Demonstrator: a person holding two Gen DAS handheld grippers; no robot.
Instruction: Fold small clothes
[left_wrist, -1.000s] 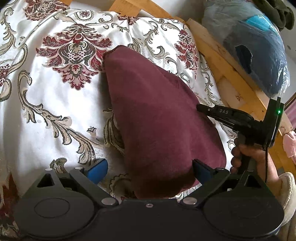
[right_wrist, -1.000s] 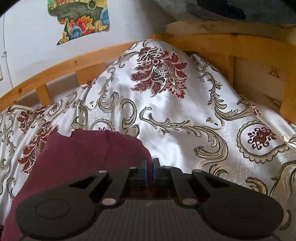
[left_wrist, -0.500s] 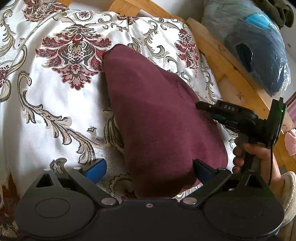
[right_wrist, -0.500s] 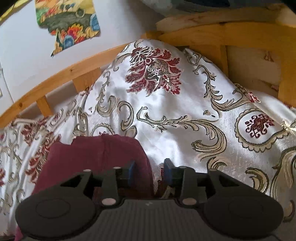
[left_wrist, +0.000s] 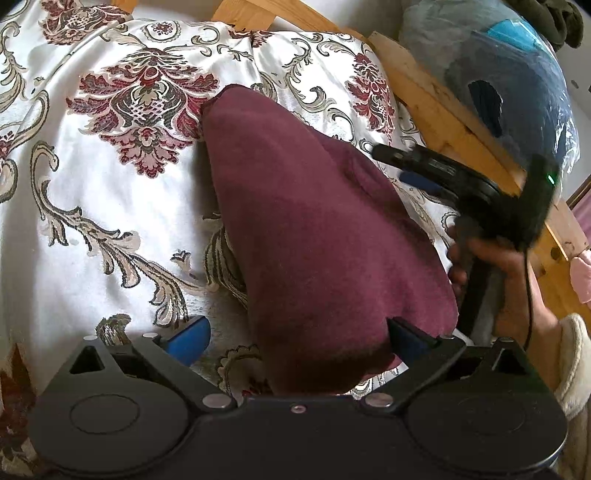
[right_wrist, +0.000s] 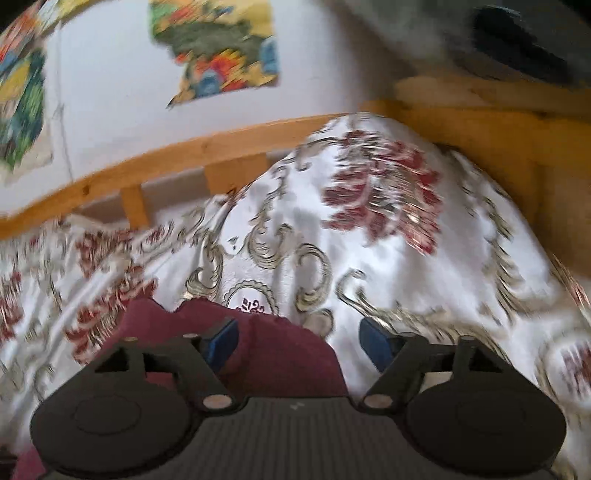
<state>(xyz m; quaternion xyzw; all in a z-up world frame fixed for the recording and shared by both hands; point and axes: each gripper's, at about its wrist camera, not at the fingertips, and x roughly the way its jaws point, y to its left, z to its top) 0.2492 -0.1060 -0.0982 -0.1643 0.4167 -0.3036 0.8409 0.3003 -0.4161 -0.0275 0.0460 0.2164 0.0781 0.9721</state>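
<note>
A folded maroon garment (left_wrist: 314, 236) lies on the white floral bedspread (left_wrist: 92, 192). My left gripper (left_wrist: 295, 336) is open, its blue pads either side of the garment's near end, low over it. My right gripper (right_wrist: 299, 341) is open and empty, lifted above the garment's right edge; it also shows in the left wrist view (left_wrist: 424, 173), blurred by motion. The garment shows low in the right wrist view (right_wrist: 258, 354) under the left pad.
A wooden bed frame (left_wrist: 443, 110) runs along the right and back. A plastic-wrapped dark bundle (left_wrist: 509, 85) sits beyond it. Posters (right_wrist: 221, 55) hang on the white wall. The bedspread (right_wrist: 388, 240) stretches ahead of the right gripper.
My right gripper opened, let go of the garment's edge and lifted up and away. The garment now lies flat. My left gripper stayed open and still.
</note>
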